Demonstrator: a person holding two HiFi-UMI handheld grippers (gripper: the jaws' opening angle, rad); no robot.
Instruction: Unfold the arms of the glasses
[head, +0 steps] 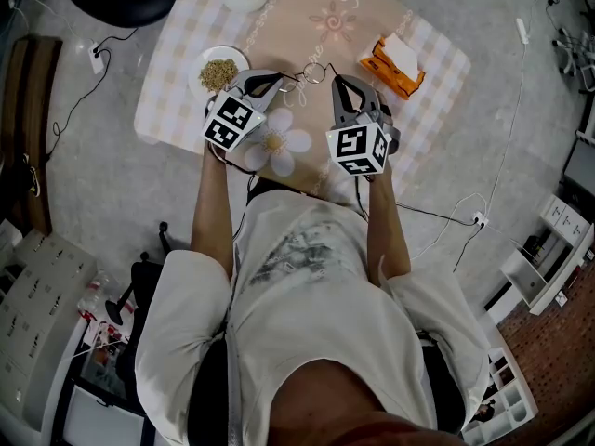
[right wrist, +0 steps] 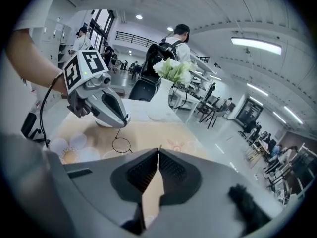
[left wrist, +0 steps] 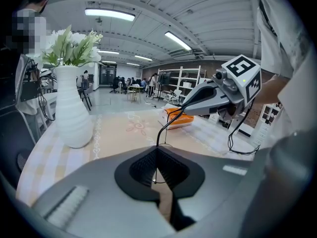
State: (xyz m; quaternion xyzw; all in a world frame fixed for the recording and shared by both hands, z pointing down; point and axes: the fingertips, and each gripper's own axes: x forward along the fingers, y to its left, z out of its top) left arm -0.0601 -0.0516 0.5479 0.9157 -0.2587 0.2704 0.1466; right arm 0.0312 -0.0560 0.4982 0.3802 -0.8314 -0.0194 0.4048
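Two claws hold the glasses [head: 313,73] over the tabletop [head: 279,17], upper centre of the head view. Left claw [head: 279,83] and right claw [head: 337,81] are each clamped on a thin wire part.

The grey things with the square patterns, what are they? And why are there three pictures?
They are grabbing tools. A person holds one in each hand, like big tongs. One picture comes from a camera on the person's head, looking down. The other two come from cameras riding on the tools. The left tool and the right tool are both pinched shut on thin glasses, above the table. On it are a bowl of grains, an orange tissue pack and a white vase of flowers.
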